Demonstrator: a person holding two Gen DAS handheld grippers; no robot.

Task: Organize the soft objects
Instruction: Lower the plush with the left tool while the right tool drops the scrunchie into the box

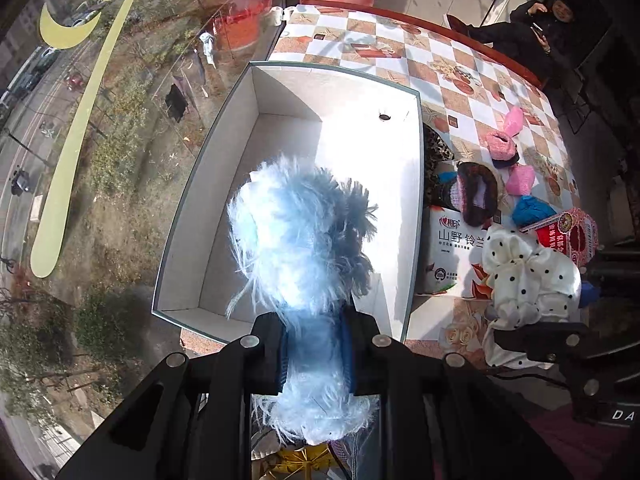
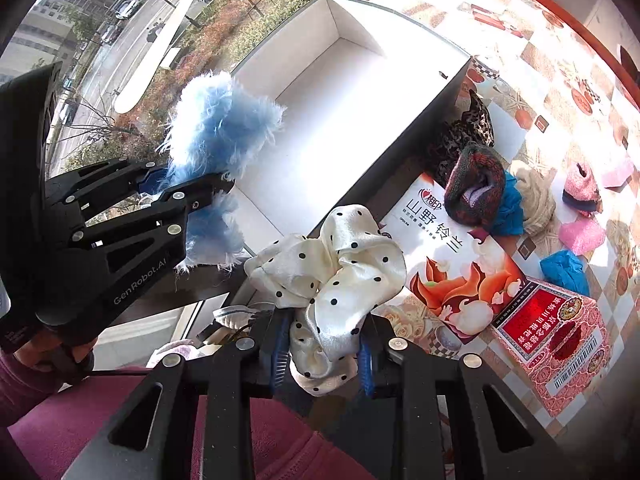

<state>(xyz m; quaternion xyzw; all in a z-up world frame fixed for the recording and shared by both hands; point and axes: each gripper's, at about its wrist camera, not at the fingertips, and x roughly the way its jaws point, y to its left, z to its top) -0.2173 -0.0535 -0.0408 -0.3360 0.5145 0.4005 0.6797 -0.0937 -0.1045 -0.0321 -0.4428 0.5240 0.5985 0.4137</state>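
Both held: shaggy blue fluff (image 1: pixel 296 240), glossy polka-dot scrunchie (image 2: pixel 332 276), above smooth white box (image 1: pixel 360 92).

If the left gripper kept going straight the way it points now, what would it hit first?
Probably the white inside of the open box. The left gripper, shut on the fluffy blue scrunchie, points down into it, and nothing else shows in that line. Depth is hard to judge.

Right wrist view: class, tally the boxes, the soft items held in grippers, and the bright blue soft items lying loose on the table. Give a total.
Boxes: 3 (white open box, flower-printed pack, red carton)
Held soft items: 2 (blue fluffy item, polka-dot scrunchie)
Bright blue loose items: 2 (upper blue cloth, lower blue cloth)
Total: 7
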